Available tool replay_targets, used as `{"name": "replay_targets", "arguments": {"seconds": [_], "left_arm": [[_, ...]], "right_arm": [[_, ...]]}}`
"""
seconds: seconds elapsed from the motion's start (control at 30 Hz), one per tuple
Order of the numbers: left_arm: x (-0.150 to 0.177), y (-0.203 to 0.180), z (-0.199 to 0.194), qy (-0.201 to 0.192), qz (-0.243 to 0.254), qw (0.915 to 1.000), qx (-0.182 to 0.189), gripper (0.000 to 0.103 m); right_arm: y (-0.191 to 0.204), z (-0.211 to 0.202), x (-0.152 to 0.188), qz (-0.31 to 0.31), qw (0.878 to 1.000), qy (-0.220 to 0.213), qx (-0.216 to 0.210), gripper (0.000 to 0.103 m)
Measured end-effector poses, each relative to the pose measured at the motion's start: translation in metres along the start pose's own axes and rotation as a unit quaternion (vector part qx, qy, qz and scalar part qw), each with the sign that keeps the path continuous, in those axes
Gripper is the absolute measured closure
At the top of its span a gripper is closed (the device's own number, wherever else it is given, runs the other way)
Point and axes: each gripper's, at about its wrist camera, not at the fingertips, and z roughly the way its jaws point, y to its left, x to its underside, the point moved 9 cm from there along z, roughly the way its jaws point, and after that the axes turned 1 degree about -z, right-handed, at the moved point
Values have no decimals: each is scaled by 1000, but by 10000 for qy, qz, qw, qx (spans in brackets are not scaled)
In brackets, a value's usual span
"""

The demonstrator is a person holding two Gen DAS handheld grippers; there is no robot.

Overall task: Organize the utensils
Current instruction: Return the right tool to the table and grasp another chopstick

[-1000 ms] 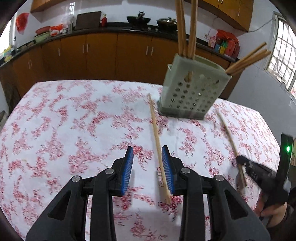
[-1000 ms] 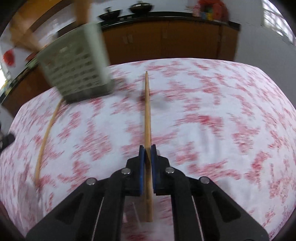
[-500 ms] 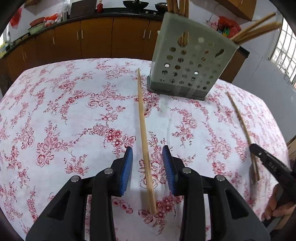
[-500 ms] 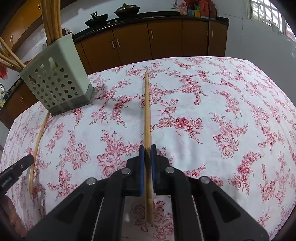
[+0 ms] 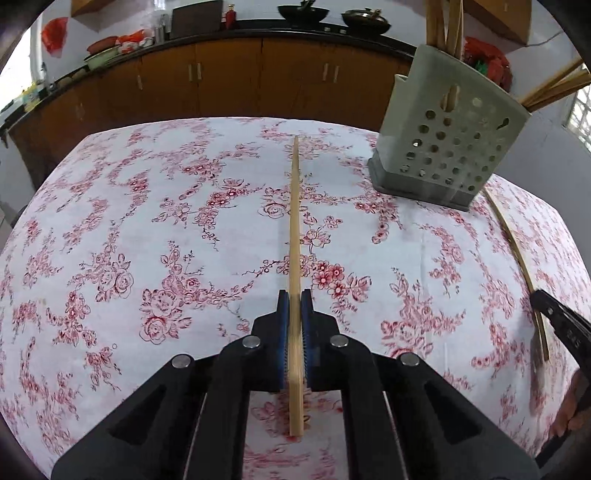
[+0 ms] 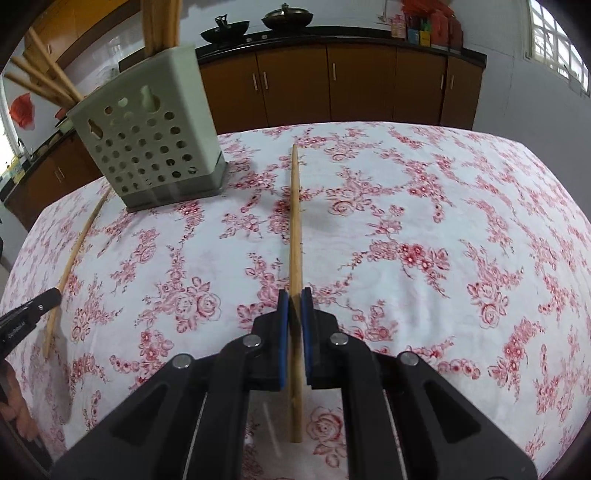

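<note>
Chopsticks (image 5: 295, 229) (image 6: 294, 221) clamped in both grippers; holder (image 5: 443, 147) stands near table's far edge.

Brown cabinets (image 5: 229, 85) running along back under dark countertop (image 6: 332, 35); window (image 6: 554, 40) glowing upper right; white wall (image 6: 517, 96) showing beside.

Red-floral white cloth (image 5: 110, 229), grey-green holder (image 5: 450, 147)
</note>
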Motion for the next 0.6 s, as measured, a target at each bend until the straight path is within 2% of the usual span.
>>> {"name": "replay_targets", "arguments": {"seconds": [0.23,0.6], "left_arm": [[3,0,-2,-139,291,9995,44,94],[3,-3,-1,-134,362,9992,-46,94]], "right_arm": [[0,0,0,-28,10000,-28,25,95],[2,1,0,-9,10000,-25,3,95]]}}
